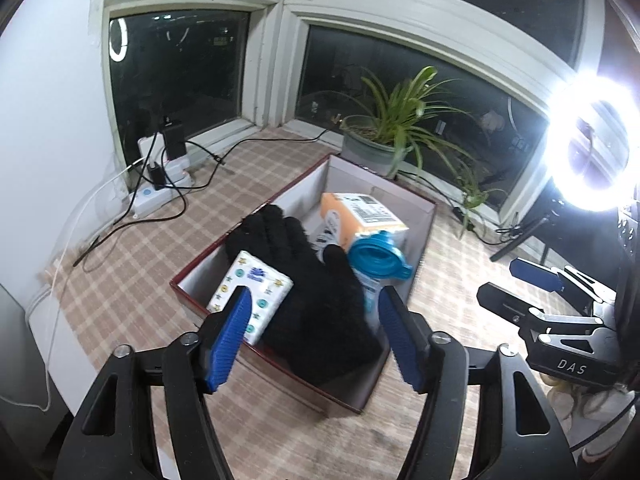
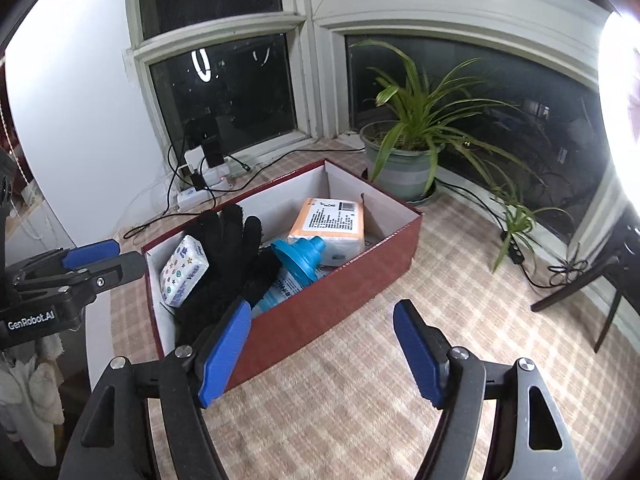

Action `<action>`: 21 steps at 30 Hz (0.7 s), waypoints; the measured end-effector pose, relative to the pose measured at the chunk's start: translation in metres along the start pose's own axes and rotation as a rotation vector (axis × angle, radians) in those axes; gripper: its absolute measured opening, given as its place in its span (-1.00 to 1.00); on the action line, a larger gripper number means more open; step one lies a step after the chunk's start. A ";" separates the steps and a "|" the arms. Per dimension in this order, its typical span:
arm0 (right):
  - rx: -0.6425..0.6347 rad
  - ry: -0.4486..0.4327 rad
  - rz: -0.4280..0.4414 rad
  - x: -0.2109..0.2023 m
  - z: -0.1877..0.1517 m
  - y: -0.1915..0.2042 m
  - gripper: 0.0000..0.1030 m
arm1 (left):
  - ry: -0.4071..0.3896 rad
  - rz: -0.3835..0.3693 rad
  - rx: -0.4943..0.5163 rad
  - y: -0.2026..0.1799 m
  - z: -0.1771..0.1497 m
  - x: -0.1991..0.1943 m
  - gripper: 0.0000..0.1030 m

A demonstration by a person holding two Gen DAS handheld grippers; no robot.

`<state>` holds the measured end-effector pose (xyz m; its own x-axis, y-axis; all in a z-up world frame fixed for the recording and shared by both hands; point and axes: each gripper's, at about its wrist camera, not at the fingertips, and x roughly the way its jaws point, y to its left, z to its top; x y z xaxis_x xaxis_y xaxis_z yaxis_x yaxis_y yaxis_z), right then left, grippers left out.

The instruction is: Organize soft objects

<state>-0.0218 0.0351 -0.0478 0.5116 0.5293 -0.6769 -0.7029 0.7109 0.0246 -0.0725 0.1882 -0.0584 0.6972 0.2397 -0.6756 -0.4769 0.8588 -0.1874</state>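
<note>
A dark red box [image 2: 340, 296] with a white inside stands on the checked tablecloth; it also shows in the left wrist view [image 1: 424, 236]. In it lie a black fuzzy glove [image 1: 316, 300] [image 2: 224, 264], a white patterned tissue pack [image 1: 256, 292] [image 2: 183, 270], an orange tissue pack [image 1: 360, 212] [image 2: 332, 220] and a pouch with a blue cap [image 1: 378, 258] [image 2: 302, 258]. My left gripper [image 1: 316, 336] is open and empty just above the glove at the box's near end. My right gripper [image 2: 322, 352] is open and empty over the cloth beside the box.
A potted plant [image 2: 404, 160] stands behind the box by the window. A power strip with plugs and cables [image 1: 160, 184] lies at the back left. A bright ring light on a stand [image 1: 592, 144] is at the right. A smaller plant [image 2: 516, 216] sits by the sill.
</note>
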 end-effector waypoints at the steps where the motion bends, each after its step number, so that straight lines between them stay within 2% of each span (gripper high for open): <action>1: 0.004 -0.004 -0.002 -0.004 -0.002 -0.001 0.37 | -0.003 -0.006 0.002 -0.002 -0.001 -0.003 0.31; 6: 0.019 -0.033 -0.026 -0.024 -0.012 -0.005 0.46 | -0.017 -0.005 0.021 -0.014 -0.004 -0.020 0.31; 21: 0.063 -0.079 -0.070 -0.063 -0.036 -0.010 0.52 | -0.016 0.004 0.055 -0.034 -0.020 -0.045 0.31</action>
<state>-0.0653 -0.0221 -0.0319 0.5975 0.5100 -0.6188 -0.6325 0.7741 0.0272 -0.0989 0.1392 -0.0358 0.7045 0.2498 -0.6643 -0.4495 0.8814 -0.1451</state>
